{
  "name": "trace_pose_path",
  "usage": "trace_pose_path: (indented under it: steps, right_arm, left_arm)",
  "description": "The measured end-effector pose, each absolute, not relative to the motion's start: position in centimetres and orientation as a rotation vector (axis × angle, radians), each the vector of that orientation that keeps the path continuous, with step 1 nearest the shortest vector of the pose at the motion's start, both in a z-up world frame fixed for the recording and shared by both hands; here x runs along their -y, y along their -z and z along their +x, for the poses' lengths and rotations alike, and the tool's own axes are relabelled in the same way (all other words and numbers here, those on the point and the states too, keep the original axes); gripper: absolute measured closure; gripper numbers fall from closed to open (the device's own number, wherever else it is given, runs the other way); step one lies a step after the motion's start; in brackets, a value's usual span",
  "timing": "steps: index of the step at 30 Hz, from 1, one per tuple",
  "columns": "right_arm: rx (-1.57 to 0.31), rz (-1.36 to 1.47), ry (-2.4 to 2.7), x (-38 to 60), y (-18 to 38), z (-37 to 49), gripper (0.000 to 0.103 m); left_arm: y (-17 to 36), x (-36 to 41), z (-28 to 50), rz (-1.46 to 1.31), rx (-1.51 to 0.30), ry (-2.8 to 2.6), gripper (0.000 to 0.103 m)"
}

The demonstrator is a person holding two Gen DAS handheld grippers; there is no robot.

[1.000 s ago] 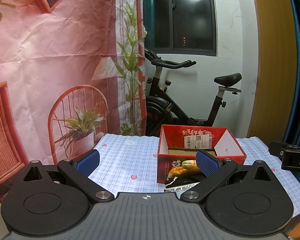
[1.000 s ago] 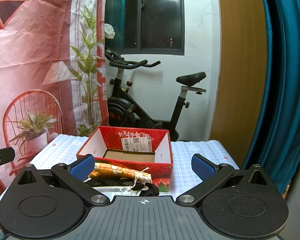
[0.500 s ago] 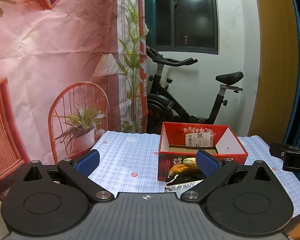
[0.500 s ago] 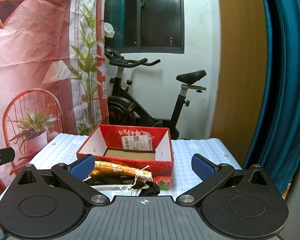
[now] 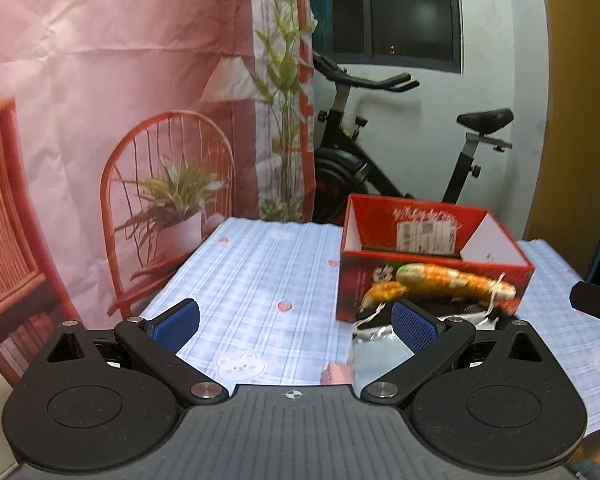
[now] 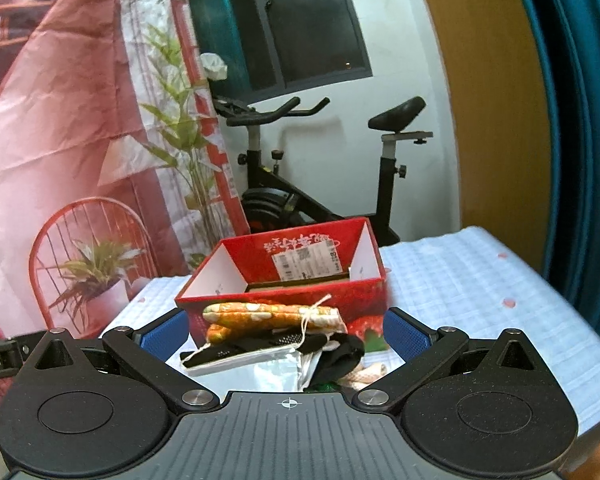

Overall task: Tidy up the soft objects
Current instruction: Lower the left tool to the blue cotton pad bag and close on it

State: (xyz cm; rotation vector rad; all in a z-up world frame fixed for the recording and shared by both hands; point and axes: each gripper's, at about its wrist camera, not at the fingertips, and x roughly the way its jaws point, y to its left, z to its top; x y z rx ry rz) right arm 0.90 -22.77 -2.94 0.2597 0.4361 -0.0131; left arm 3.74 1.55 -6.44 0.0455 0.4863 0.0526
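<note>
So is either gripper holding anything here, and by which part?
Nothing held: left gripper and right gripper are both open, short of the orange pouch.

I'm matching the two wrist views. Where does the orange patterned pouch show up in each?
Left wrist: orange patterned pouch right of centre, before the red box, beyond the right finger.
Right wrist: pouch at centre, between the open fingers.
Shared landmark: exercise bike.

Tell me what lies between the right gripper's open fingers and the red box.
In the right wrist view, the right gripper faces a small heap: an orange patterned pouch on top, black fabric and a silver packet beneath, just before the red box.
</note>
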Motion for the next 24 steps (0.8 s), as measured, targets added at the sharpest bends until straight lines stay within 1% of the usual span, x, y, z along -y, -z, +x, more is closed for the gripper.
trace_pose_path:
  steps: [10,18,24]
  right_arm:
    - [-0.546,0.216,0.025,22.5,9.1,1.9,0.000]
    - [-0.569,0.207,0.023,22.1,11.1,1.6,0.000]
    - [-0.555,0.142,0.022,21.5,12.0,0.9,0.000]
  left_arm:
    - [11.8,-1.7,5.6,0.071,-0.561,-0.029,0.000]
    - [14.2,-1.9,5.8,0.049,-0.578,-0.005,0.000]
    - [15.2,-1.2,5.3,0.053,-0.573,0.024,0.000]
